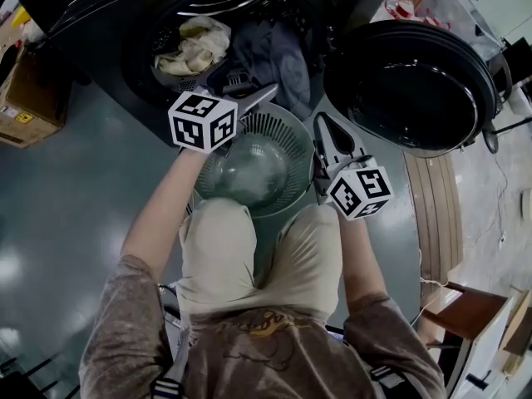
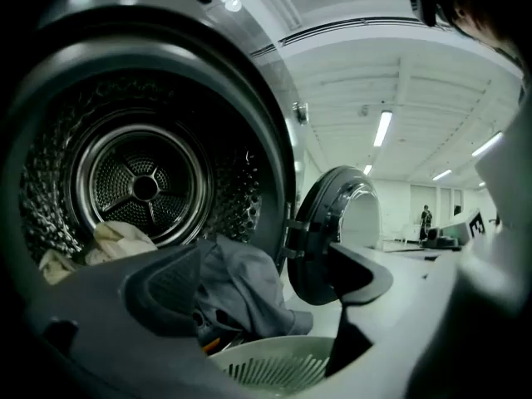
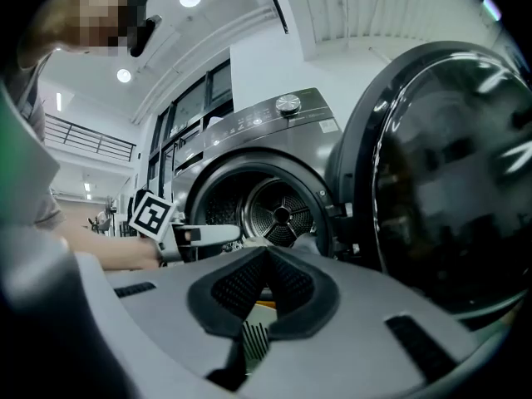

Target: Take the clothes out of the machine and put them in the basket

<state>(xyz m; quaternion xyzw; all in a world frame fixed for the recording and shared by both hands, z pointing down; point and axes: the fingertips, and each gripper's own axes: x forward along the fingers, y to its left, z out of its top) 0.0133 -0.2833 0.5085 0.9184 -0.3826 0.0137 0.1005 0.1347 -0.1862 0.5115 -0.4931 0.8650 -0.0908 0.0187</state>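
The machine's drum [image 1: 208, 32] stands open, its round door [image 1: 411, 86] swung out to the right. A cream cloth [image 1: 195, 44] lies inside, and a grey garment [image 1: 270, 56] hangs over the lip of the opening. Below it stands the pale slatted basket [image 1: 266, 152]. My left gripper [image 1: 249, 90] is at the opening above the basket's far rim. In the left gripper view it [image 2: 262, 293] is open wide, with the grey garment [image 2: 241, 285] between and beyond the jaws and no pad pressing on it. My right gripper [image 1: 322, 127] hovers by the basket's right rim. Its jaws [image 3: 264, 260] are shut on nothing.
A cardboard box [image 1: 29, 90] sits on the floor left of the machine. Wooden furniture [image 1: 474, 314] stands at the lower right. The person's knees [image 1: 220, 248] press close to the basket's near side. The open door [image 2: 332, 223] juts out just right of the drum.
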